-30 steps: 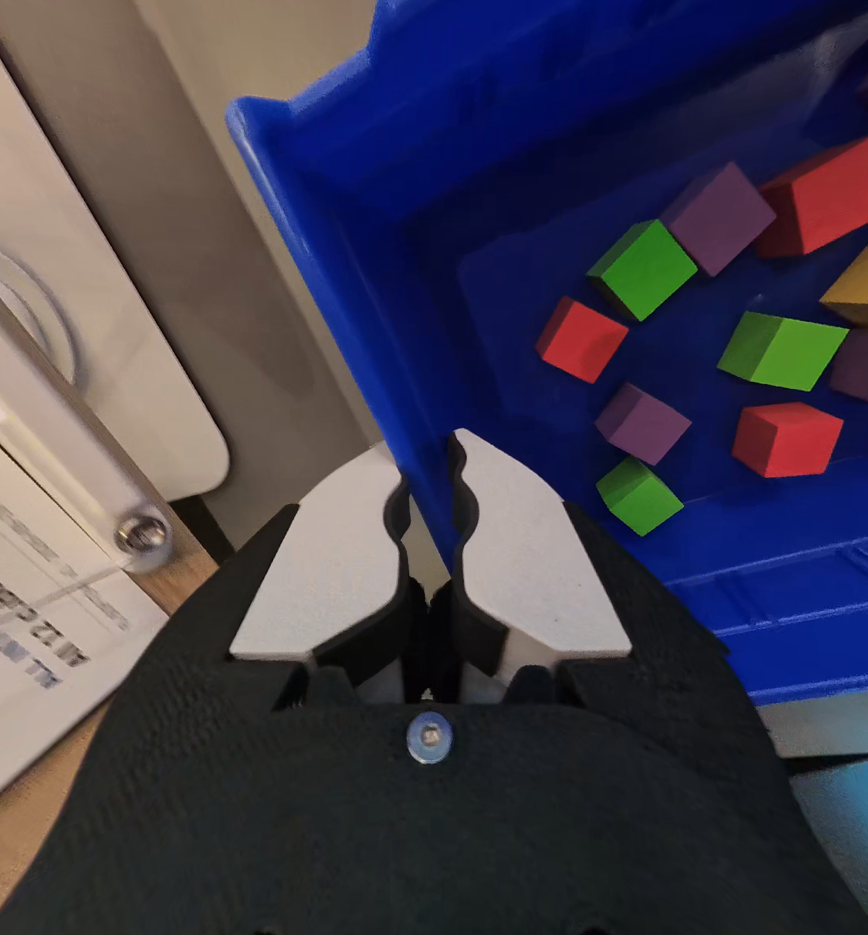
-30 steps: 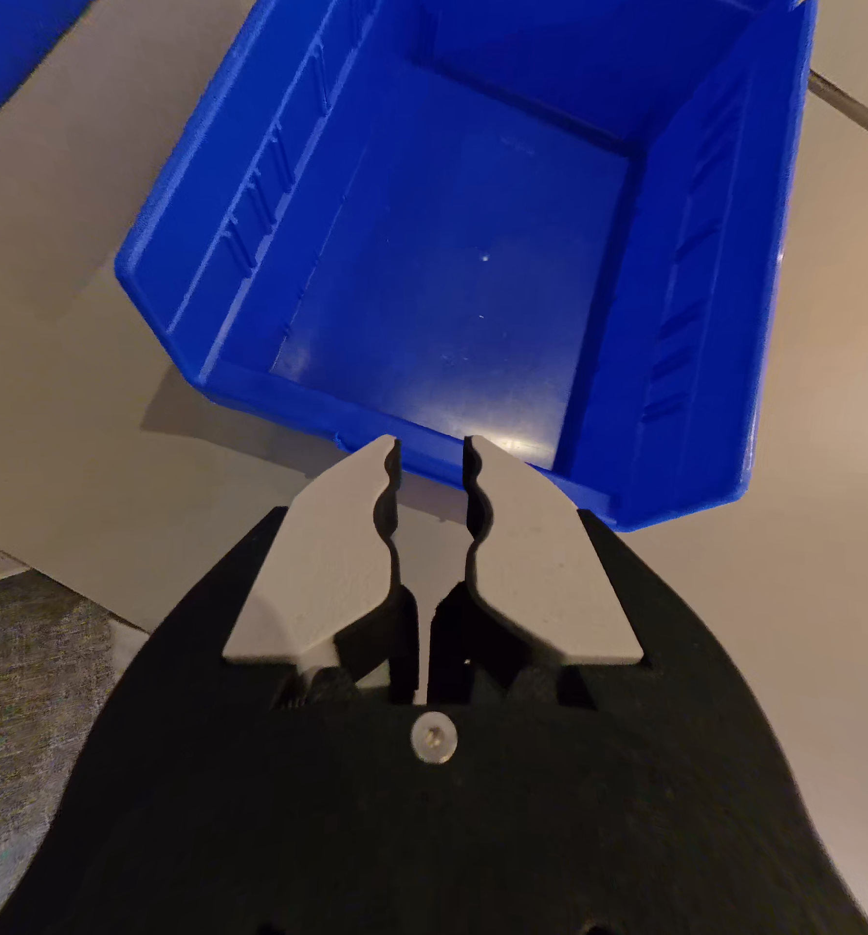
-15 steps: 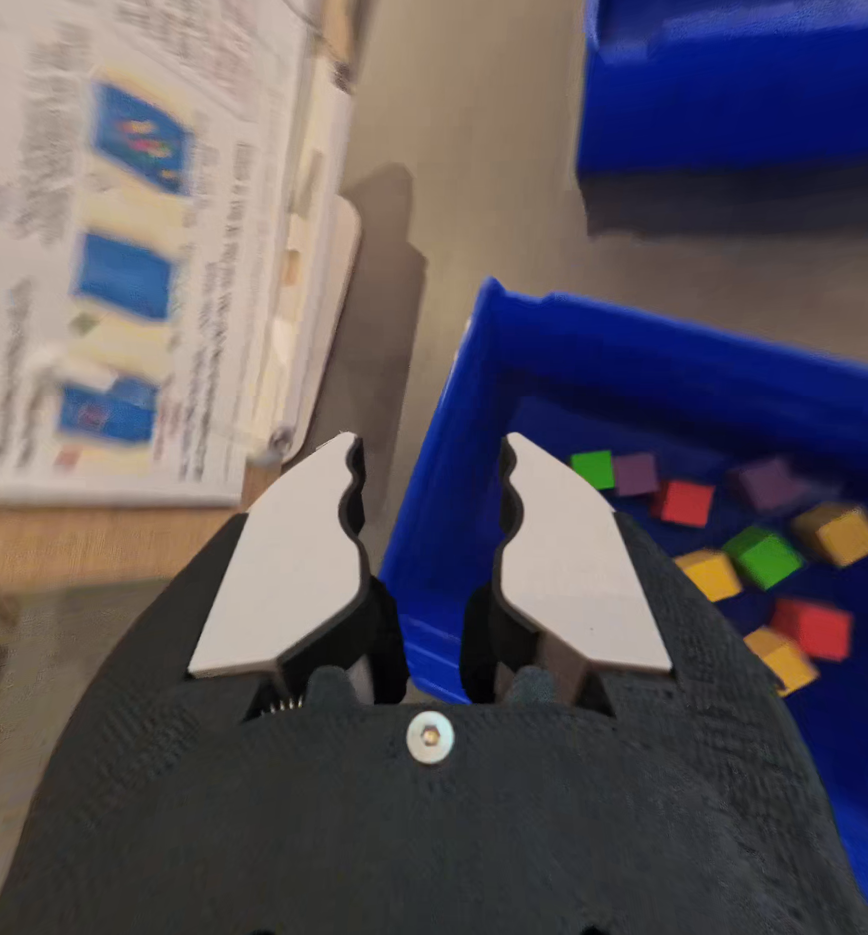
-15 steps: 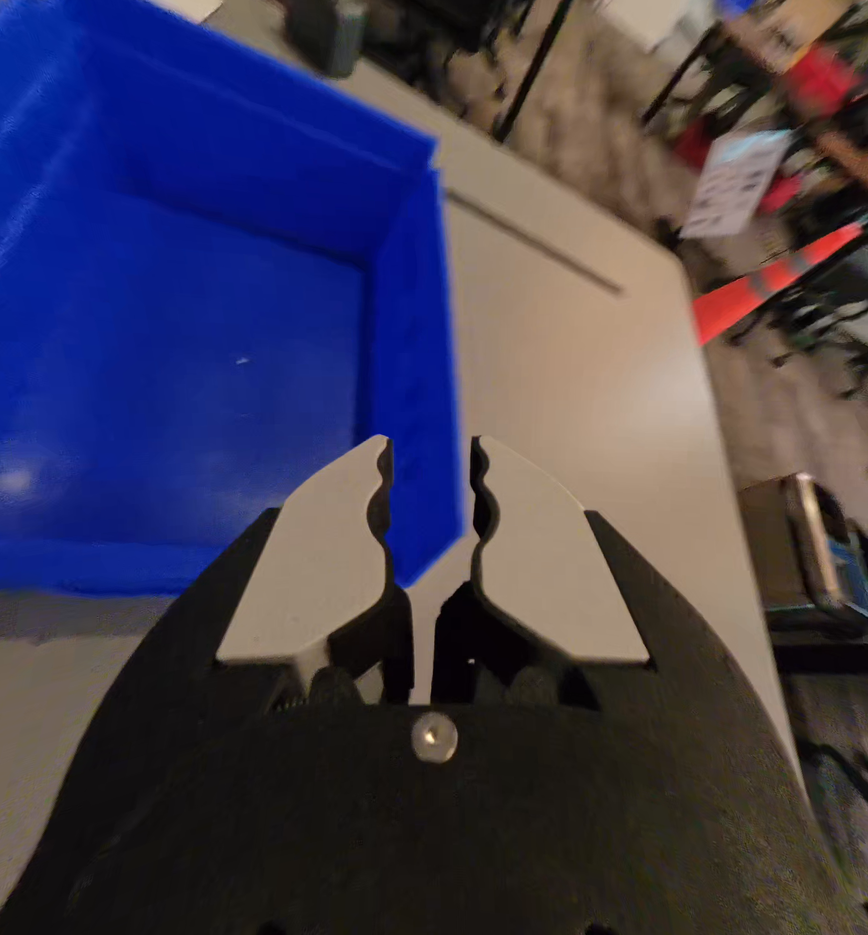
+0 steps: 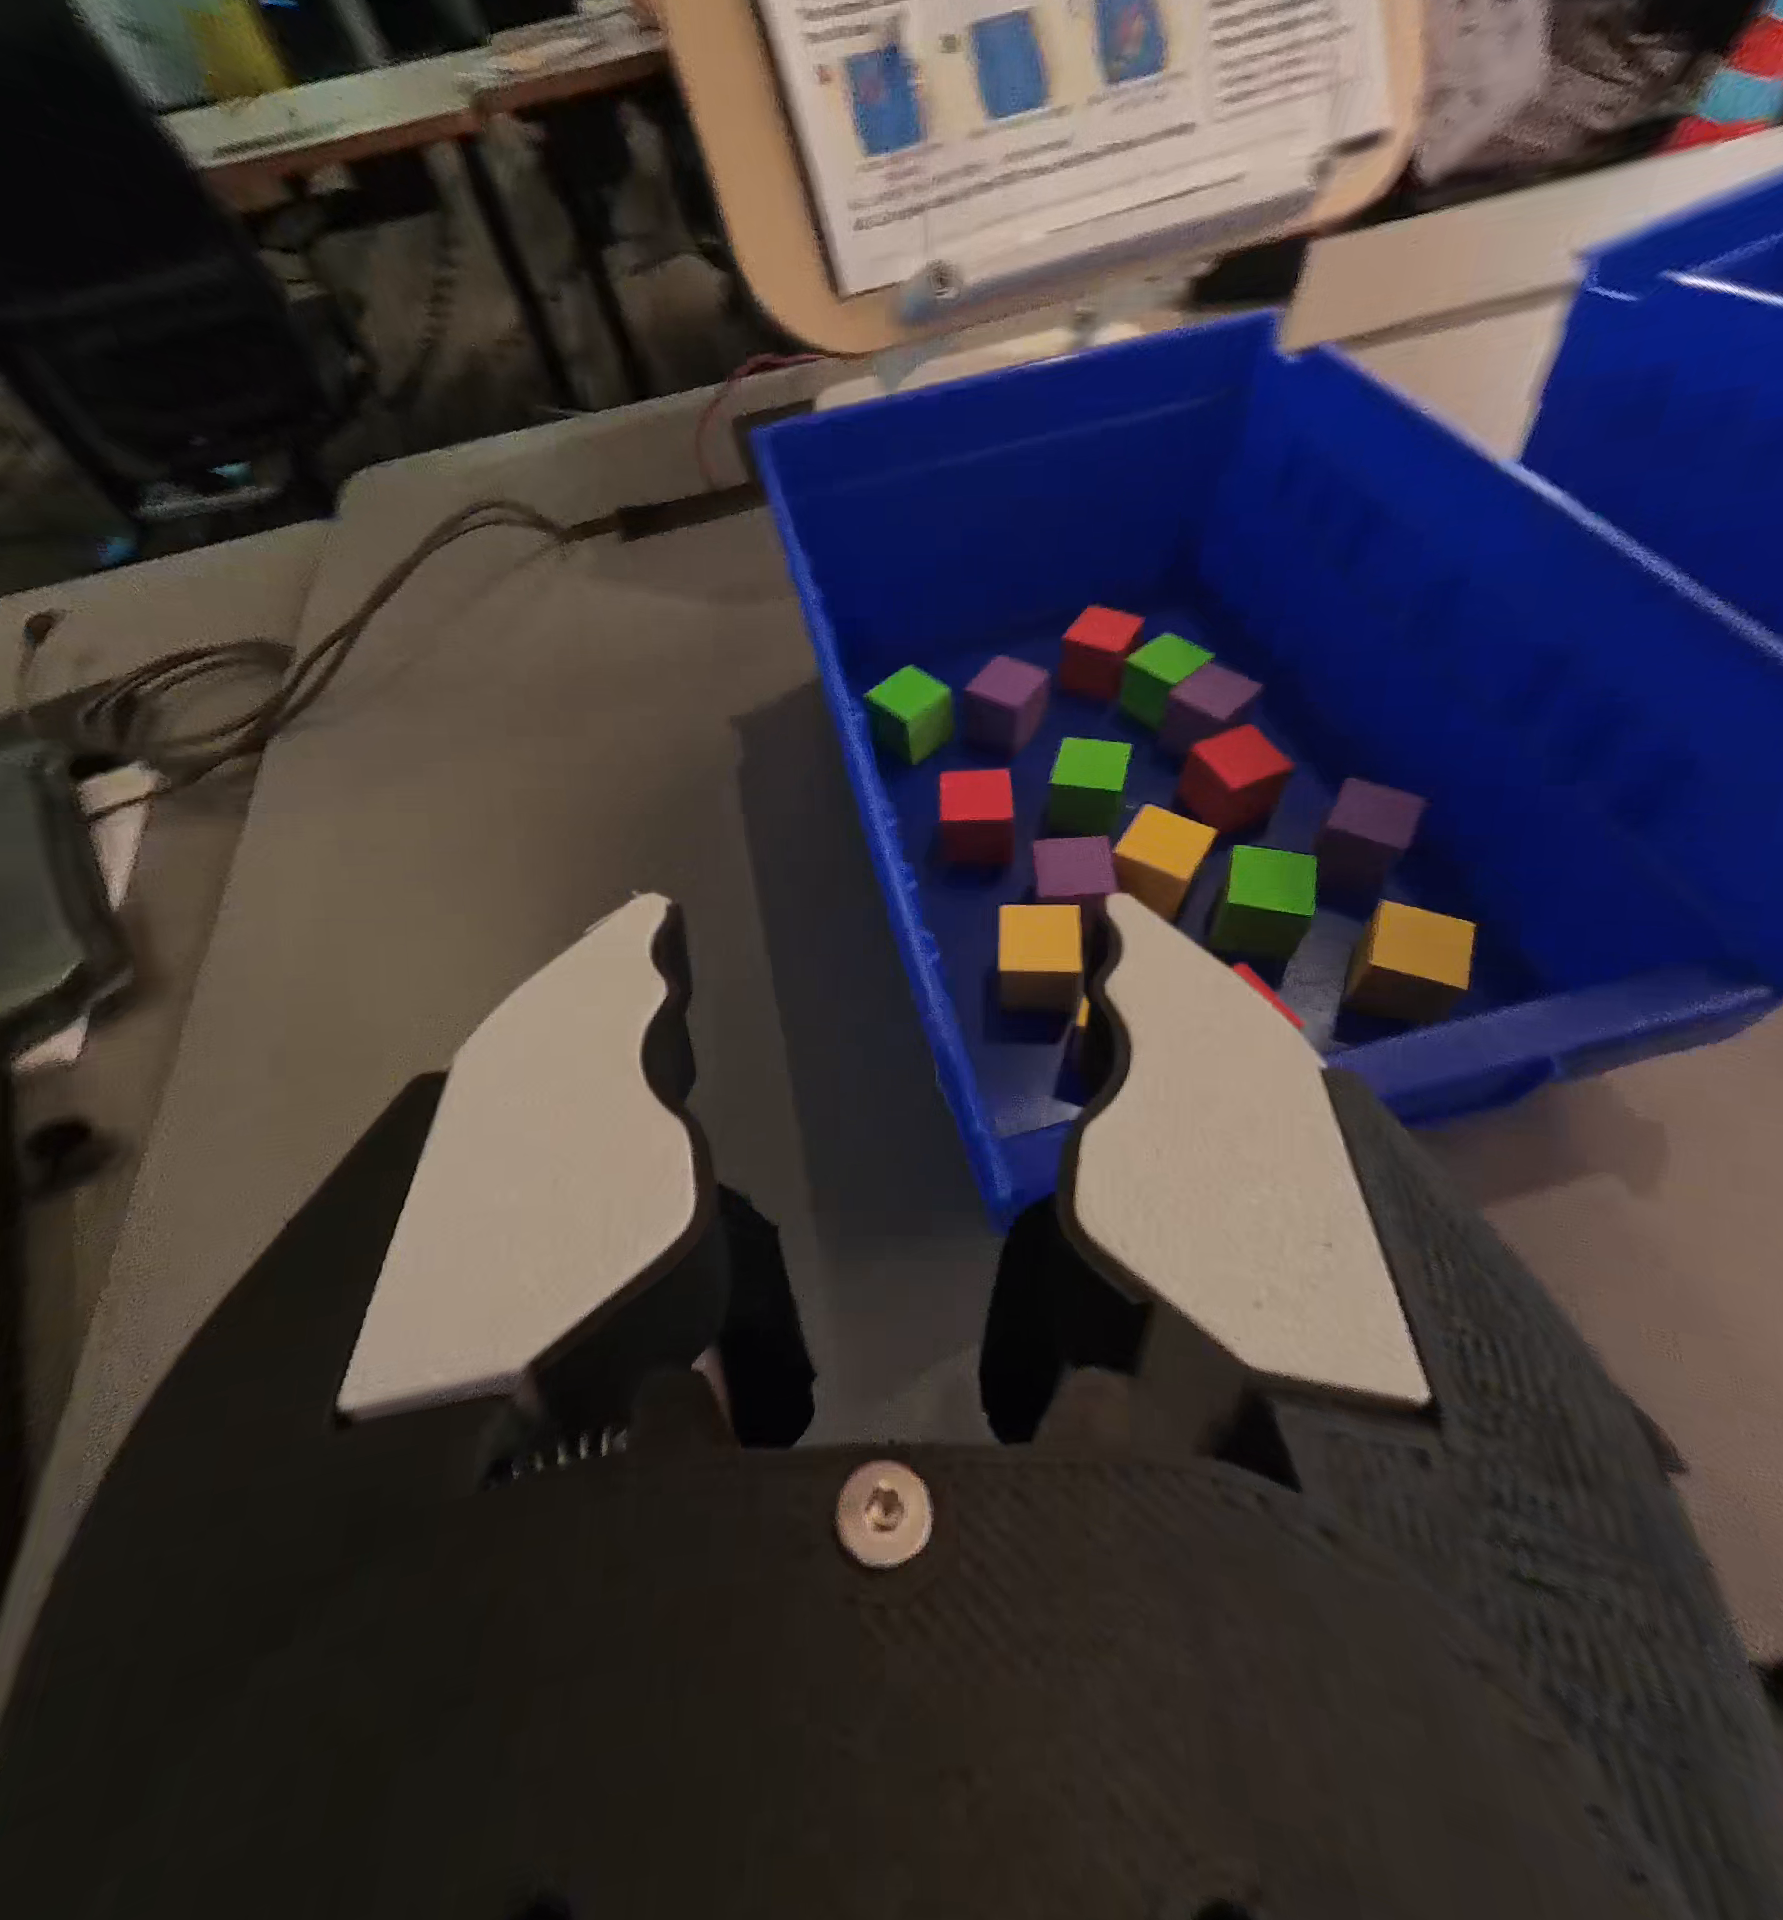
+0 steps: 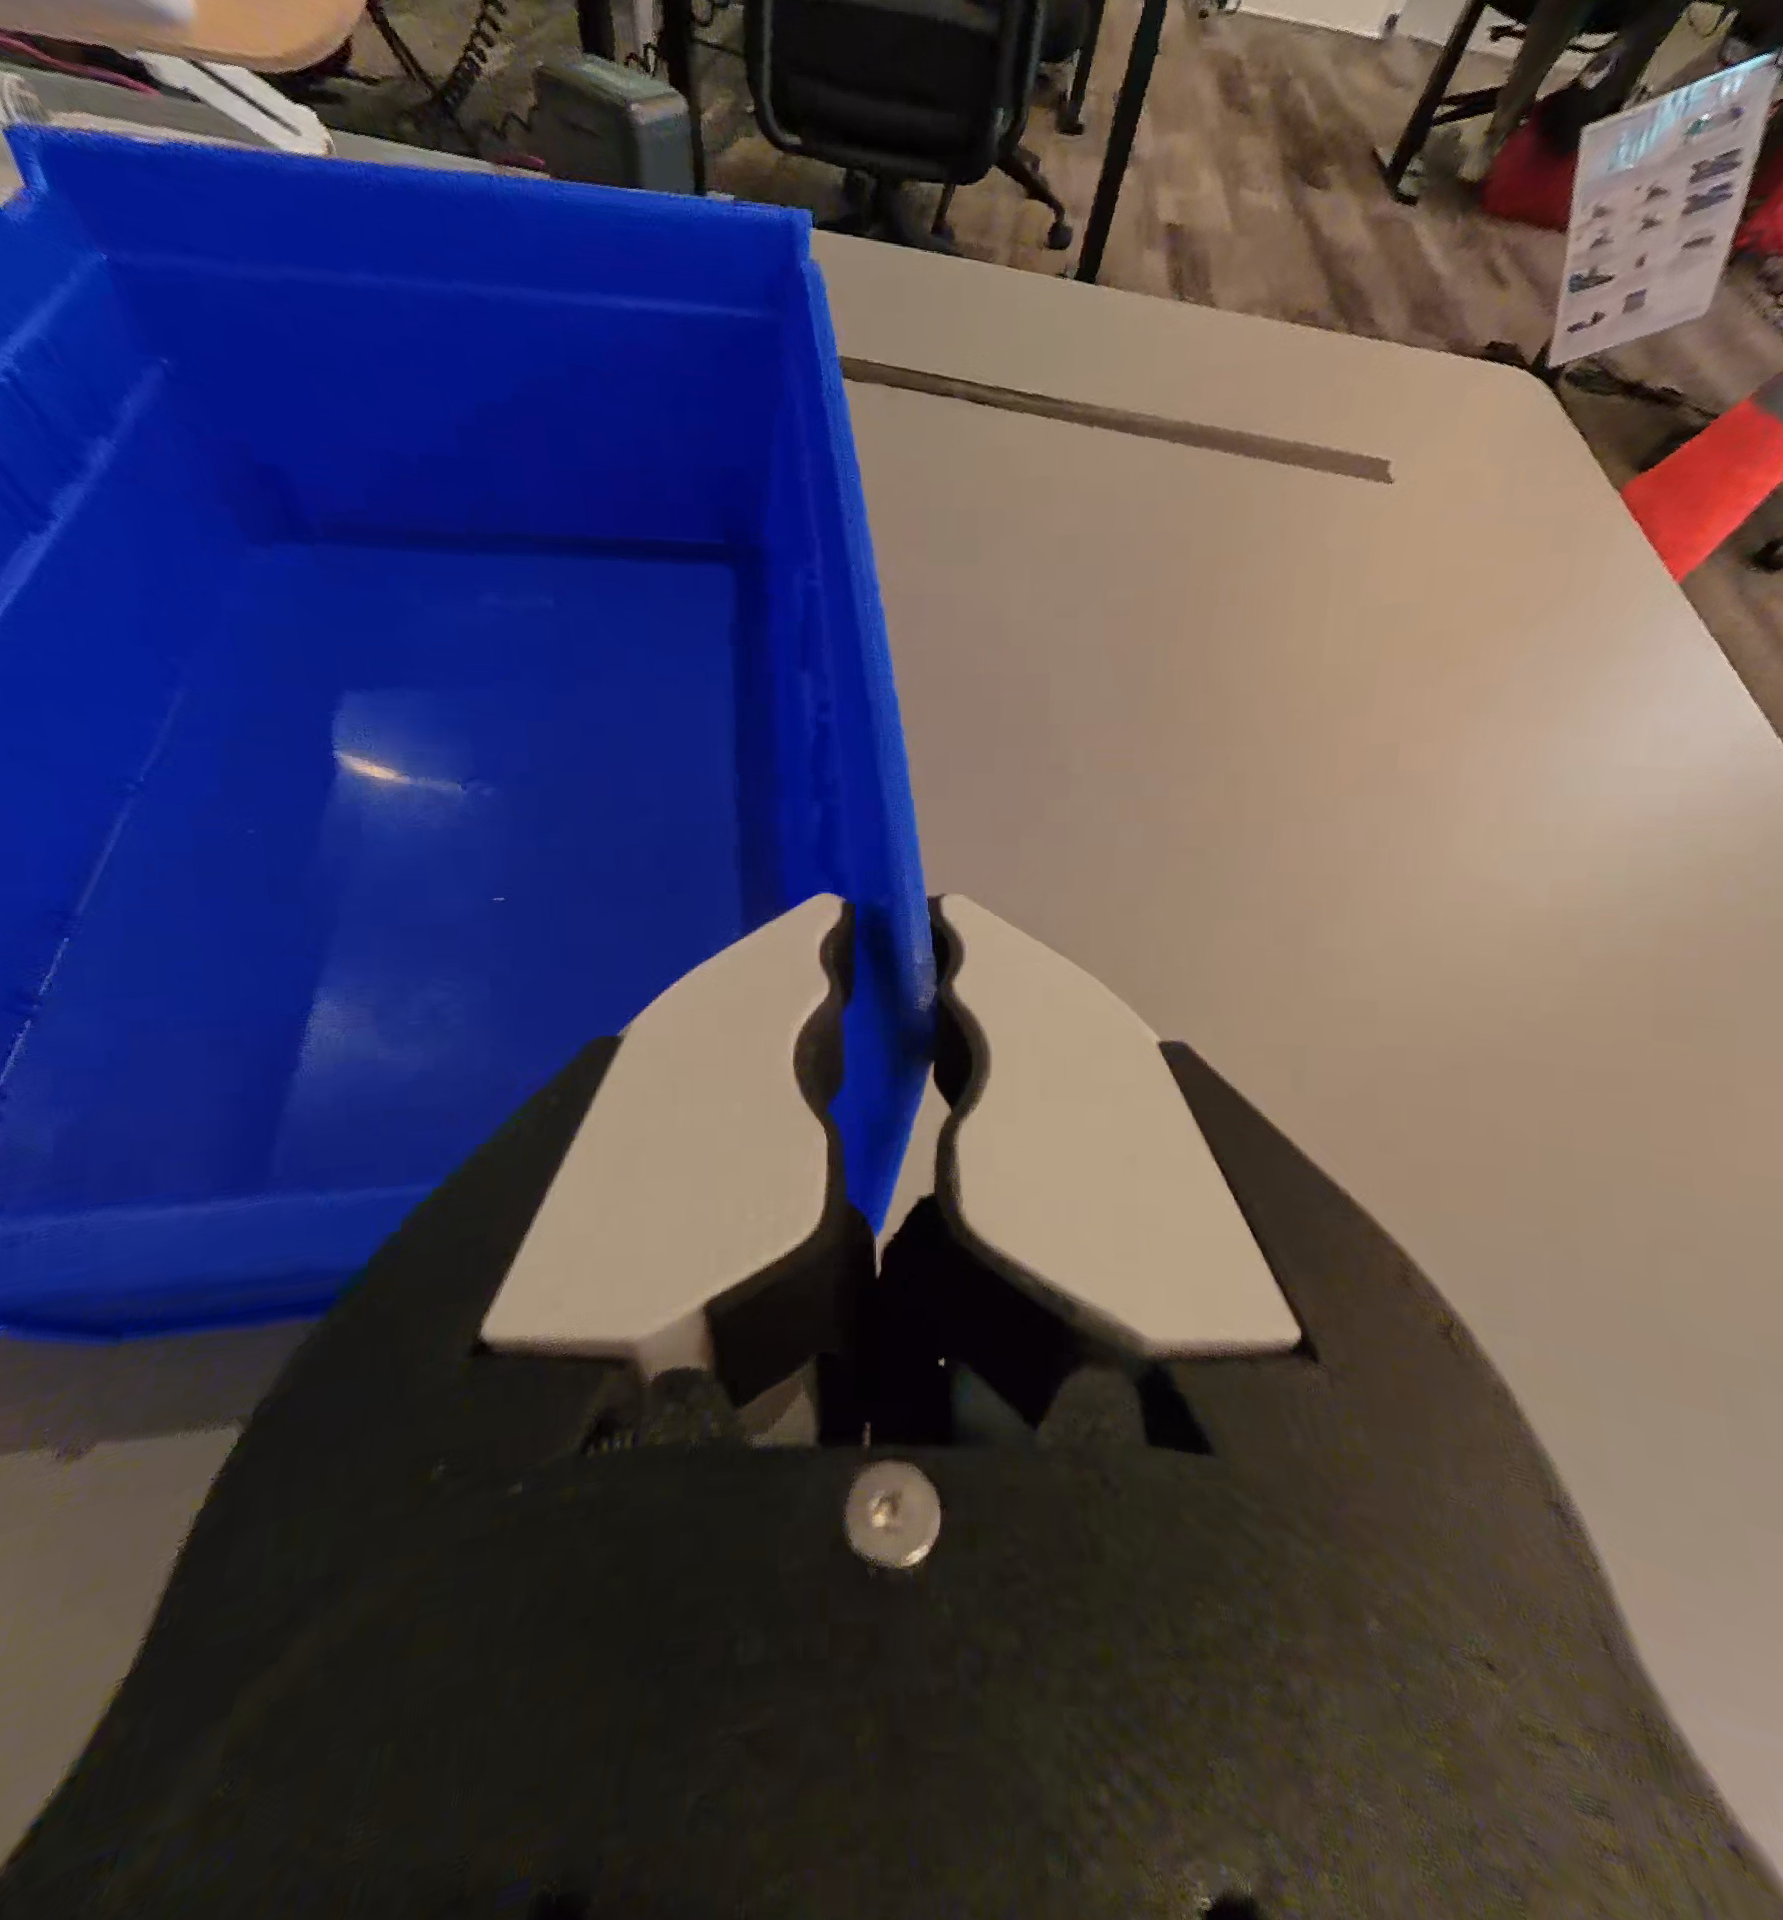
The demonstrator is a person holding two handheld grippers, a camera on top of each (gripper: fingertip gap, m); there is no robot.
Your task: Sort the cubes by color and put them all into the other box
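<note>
Left gripper (image 5: 887, 914) opened wide, straddling cube bin (image 5: 1489, 582) wall.

Printed sheet (image 5: 1063, 125) on a board, another sheet (image 6: 1656, 208) beyond the table, both unreadable

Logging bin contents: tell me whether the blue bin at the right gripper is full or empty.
Empty. The blue bin shows only bare floor with a light glare; the right gripper straddles its right wall.
</note>
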